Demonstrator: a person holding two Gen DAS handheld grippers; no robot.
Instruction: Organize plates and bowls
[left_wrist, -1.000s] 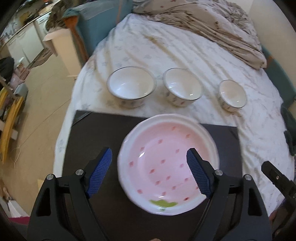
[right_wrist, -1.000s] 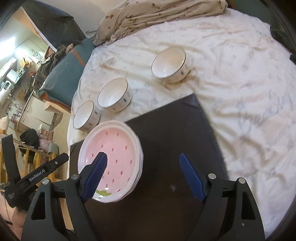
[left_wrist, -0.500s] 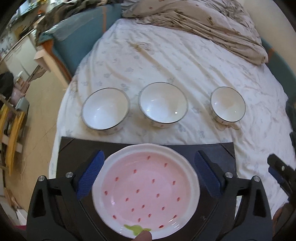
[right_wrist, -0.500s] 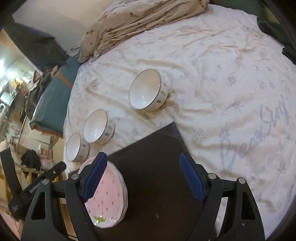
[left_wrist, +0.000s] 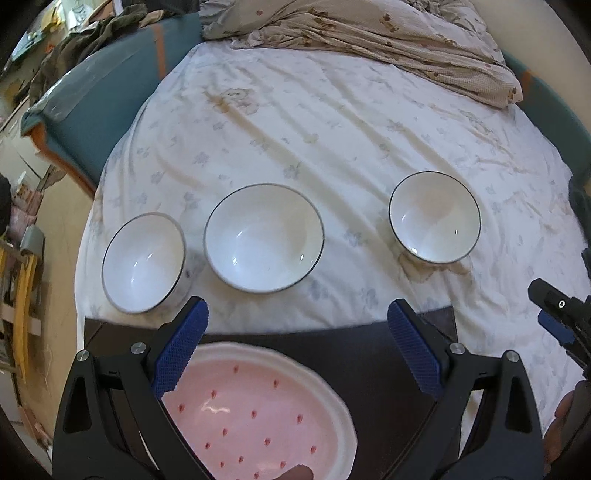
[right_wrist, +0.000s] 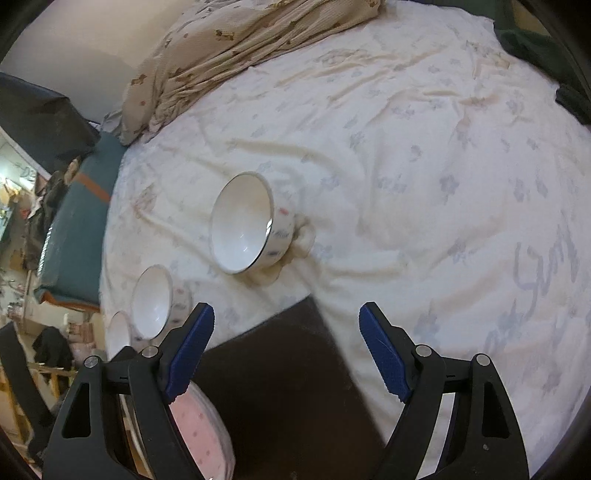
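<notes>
Three white bowls with dark rims sit in a row on the bed sheet: a left bowl (left_wrist: 143, 263), a middle bowl (left_wrist: 263, 237) and a right bowl (left_wrist: 434, 217). A pink plate with red dots (left_wrist: 255, 410) lies on a dark board (left_wrist: 369, 354) at the near edge. My left gripper (left_wrist: 297, 343) is open and empty above the board's far edge, behind the plate. My right gripper (right_wrist: 286, 350) is open and empty over the board (right_wrist: 288, 391), near the right bowl (right_wrist: 247, 225). The plate (right_wrist: 201, 424) shows at lower left there.
A crumpled beige blanket (left_wrist: 369, 33) lies at the far end of the bed. A teal cushion (left_wrist: 92, 96) borders the bed's left side. The floor and furniture are at far left (left_wrist: 22, 258). A dark cloth (right_wrist: 554, 55) lies at the bed's far right.
Both grippers have pulled back and up from the pink plate. The bowls now sit nearer the middle of both views. The plate has slipped toward the bottom edge.
</notes>
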